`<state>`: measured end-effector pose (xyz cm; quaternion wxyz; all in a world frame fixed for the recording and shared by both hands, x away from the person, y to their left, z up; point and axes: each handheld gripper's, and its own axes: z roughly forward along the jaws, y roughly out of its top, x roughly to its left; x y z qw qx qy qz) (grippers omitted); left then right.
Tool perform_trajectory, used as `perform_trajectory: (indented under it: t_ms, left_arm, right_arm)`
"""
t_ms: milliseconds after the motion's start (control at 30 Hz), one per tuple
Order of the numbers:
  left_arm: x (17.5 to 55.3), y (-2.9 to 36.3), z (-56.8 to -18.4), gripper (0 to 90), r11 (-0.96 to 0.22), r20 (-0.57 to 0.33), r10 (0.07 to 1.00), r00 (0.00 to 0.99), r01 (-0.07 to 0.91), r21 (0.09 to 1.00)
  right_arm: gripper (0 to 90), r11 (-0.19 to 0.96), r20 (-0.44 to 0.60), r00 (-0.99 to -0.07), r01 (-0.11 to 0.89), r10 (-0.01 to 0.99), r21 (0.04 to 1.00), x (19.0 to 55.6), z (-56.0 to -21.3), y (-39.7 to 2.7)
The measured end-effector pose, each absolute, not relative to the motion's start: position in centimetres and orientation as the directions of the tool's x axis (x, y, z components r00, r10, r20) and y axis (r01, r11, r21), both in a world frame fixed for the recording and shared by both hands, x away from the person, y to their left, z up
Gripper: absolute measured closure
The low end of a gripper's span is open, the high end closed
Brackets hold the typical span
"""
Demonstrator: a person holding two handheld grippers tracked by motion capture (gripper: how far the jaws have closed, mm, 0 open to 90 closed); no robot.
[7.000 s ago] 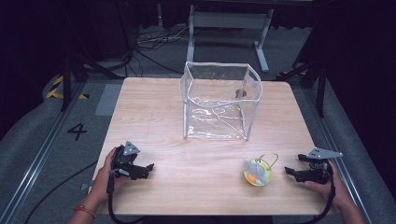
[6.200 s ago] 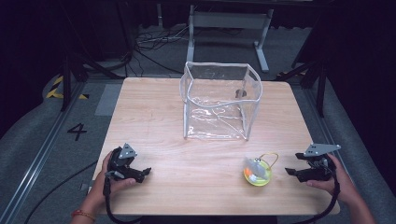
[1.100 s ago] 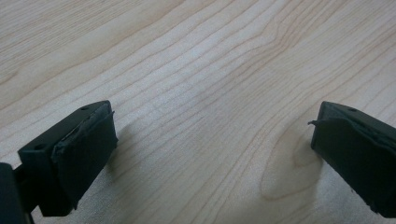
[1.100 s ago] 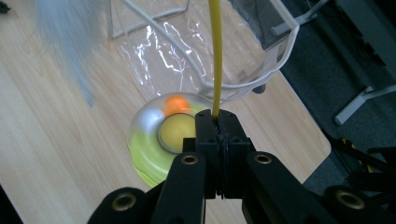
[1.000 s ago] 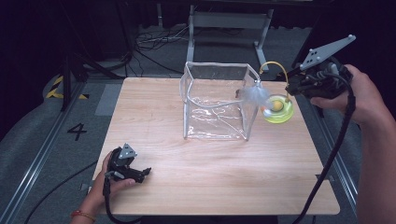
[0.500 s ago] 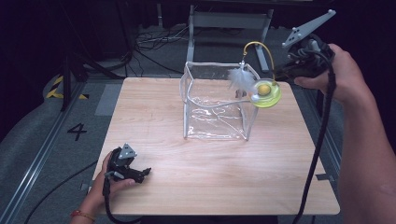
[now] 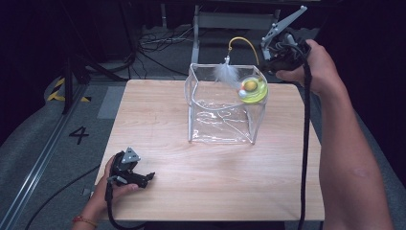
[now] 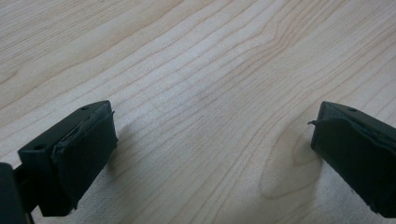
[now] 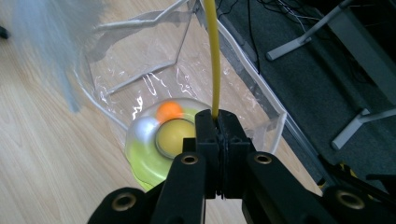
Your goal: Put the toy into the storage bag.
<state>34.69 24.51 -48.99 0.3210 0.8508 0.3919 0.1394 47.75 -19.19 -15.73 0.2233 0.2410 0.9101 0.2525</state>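
Note:
A yellow-green disc toy [image 7: 253,89] with small balls, a white feather [image 7: 225,73] and a yellow wire loop [image 7: 239,40] hangs at the back right top corner of a clear plastic box [image 7: 191,96]. My right gripper [image 7: 267,63] is raised behind that corner, shut on the wire. In the right gripper view the jaws [image 9: 217,126] pinch the wire [image 9: 214,56], and the disc [image 9: 159,144] dangles below them over the open box [image 9: 275,116]. My left gripper [image 7: 146,177] rests at the table's front left, open [image 8: 210,154], with bare wood between its pads.
The wooden table [image 7: 167,120] holds the box at its back middle. Behind the table are metal stand legs [image 7: 210,21] and cables on the dark floor. The right forearm [image 7: 344,143] stretches along the table's right side.
The right gripper has carried the hanging toy to the left and slightly up, from beside the box's right wall to over its back right corner. The left gripper has stayed put.

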Motion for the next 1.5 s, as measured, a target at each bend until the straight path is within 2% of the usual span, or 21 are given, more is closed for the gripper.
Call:
perform_trajectory:
  t_ms: [333,700,1033,1500]
  left_arm:
    - [34.7,24.5,-49.0,0.3,-0.487,-0.016,0.754,0.657,0.576,0.657]
    - [34.7,24.6,-49.0,0.3,-0.492,-0.013,0.752,0.659,0.575,0.653]
    - [34.7,24.6,-49.0,0.3,-0.492,-0.014,0.752,0.659,0.576,0.653]
    - [34.7,24.6,-49.0,0.3,-0.49,-0.015,0.753,0.658,0.576,0.654]
  right_arm:
    - [88.9,0.743,-0.269,-0.783,0.334,0.561,0.579,49.7,-17.1,-17.9]
    - [88.9,0.743,-0.254,-0.796,0.326,0.55,0.585,51.2,-20.9,-16.8]
    - [88.8,0.789,-0.227,-0.821,0.367,0.524,0.493,51.5,-25.1,-17.9]
    - [88.6,0.837,-0.202,-0.849,0.391,0.489,0.383,51.1,-27.6,-18.9]
